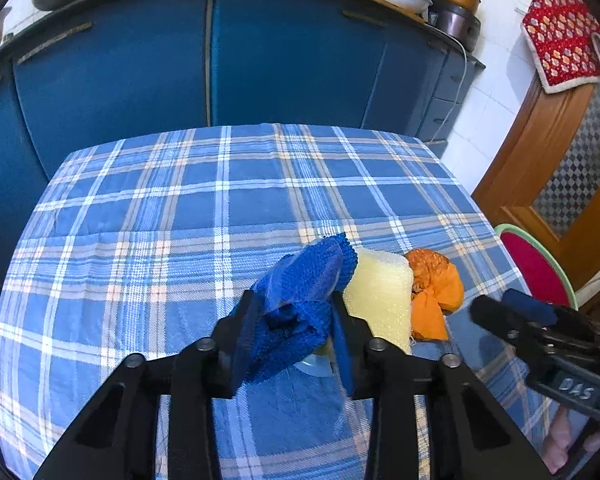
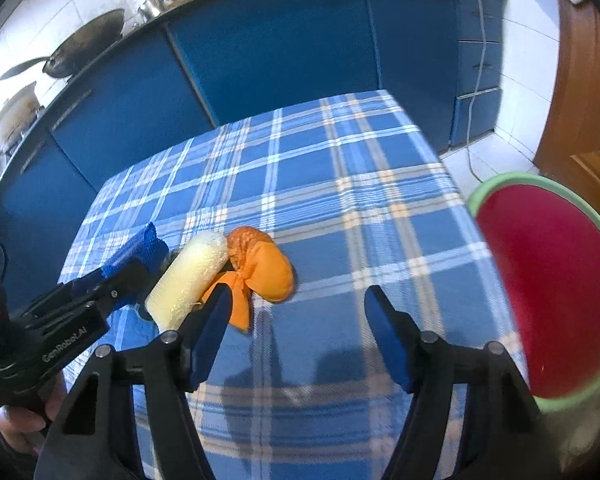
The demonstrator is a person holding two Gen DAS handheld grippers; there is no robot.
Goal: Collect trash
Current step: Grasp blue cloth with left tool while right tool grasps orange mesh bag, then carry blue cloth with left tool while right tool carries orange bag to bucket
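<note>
From the left wrist view, the step in hand looks like the pickup of the first scrap. The left gripper [image 1: 294, 320] has its jaws clamped on a crumpled blue mesh cloth [image 1: 300, 280], which bulges up between them over the near part of the blue plaid tablecloth [image 1: 180, 208]. Just to its right lie a pale yellow foam roll [image 1: 380, 292] and, touching that, a knotted orange cloth bundle [image 1: 434, 280]. The right gripper [image 1: 496, 310] shows at the right edge, near the bundle.

From the right wrist view, the right gripper [image 2: 298, 300] has its jaws well apart and empty, above the cloth; its left finger [image 2: 216, 312] overlaps the orange cloth bundle [image 2: 266, 268], though contact is unclear. The foam roll [image 2: 188, 276] sits left of it, then the left gripper [image 2: 140, 270] with the blue mesh cloth [image 2: 148, 242]. A red bin with a green rim [image 2: 500, 188] stands off the table's right side. Next, I judge, the blue cloth needs lifting and carrying right to that bin, while the right jaws centre on the bundle.
</note>
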